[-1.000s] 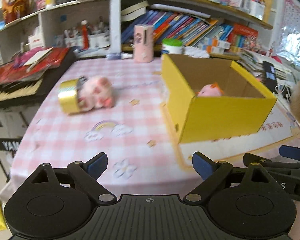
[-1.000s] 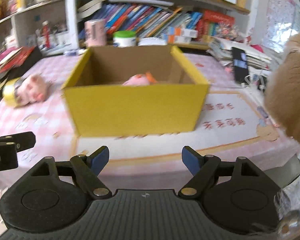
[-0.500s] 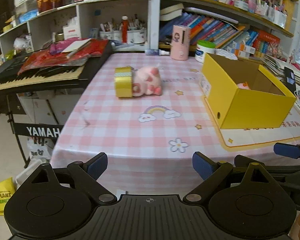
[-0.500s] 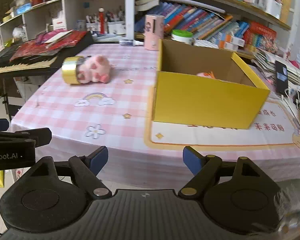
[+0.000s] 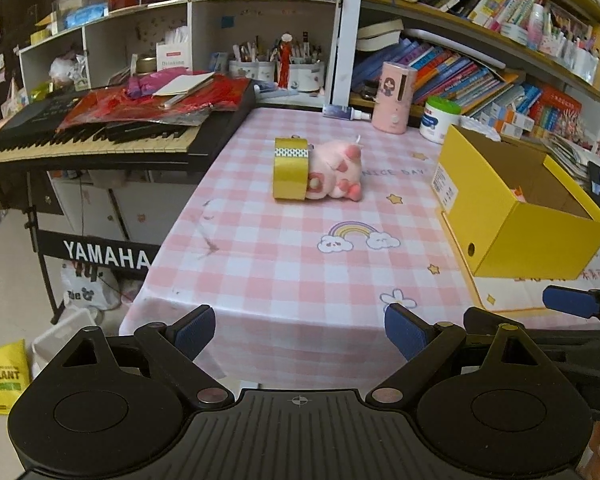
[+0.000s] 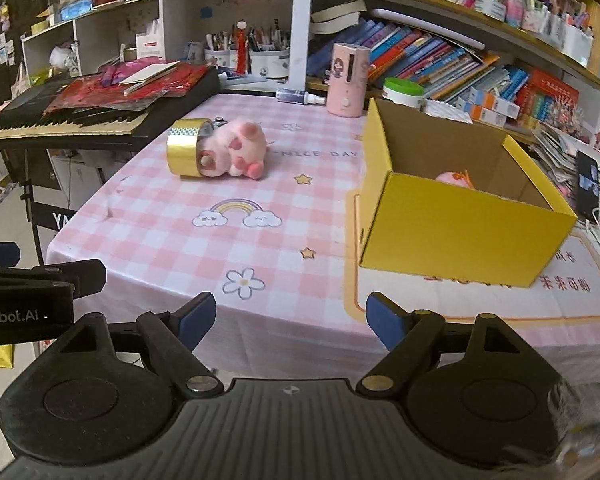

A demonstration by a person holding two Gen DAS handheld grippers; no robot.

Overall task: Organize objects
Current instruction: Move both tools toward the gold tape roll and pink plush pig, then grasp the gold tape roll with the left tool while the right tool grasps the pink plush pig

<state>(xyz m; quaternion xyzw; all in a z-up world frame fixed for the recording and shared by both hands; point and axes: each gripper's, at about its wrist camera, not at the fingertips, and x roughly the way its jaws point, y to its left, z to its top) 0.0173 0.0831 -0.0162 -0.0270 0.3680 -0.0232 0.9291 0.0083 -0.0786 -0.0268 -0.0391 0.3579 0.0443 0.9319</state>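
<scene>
A pink plush pig (image 5: 336,176) (image 6: 236,154) lies on the pink checked tablecloth, touching a gold tape roll (image 5: 290,168) (image 6: 184,152) on its left. An open yellow box (image 5: 516,204) (image 6: 456,208) stands on the right and holds a small pink toy (image 6: 454,178). My left gripper (image 5: 300,330) is open and empty, off the table's front edge. My right gripper (image 6: 290,322) is open and empty, also at the front edge, right of the left one.
A Yamaha keyboard (image 5: 100,136) covered with red papers stands left of the table. A pink dispenser (image 5: 394,98), a white jar (image 5: 440,118) and bookshelves line the back. A phone (image 6: 586,184) lies right of the box. The floor (image 5: 4,280) lies left.
Both grippers have pulled back from the table and the box, so more of the table, keyboard and floor shows. Both stay open and empty.
</scene>
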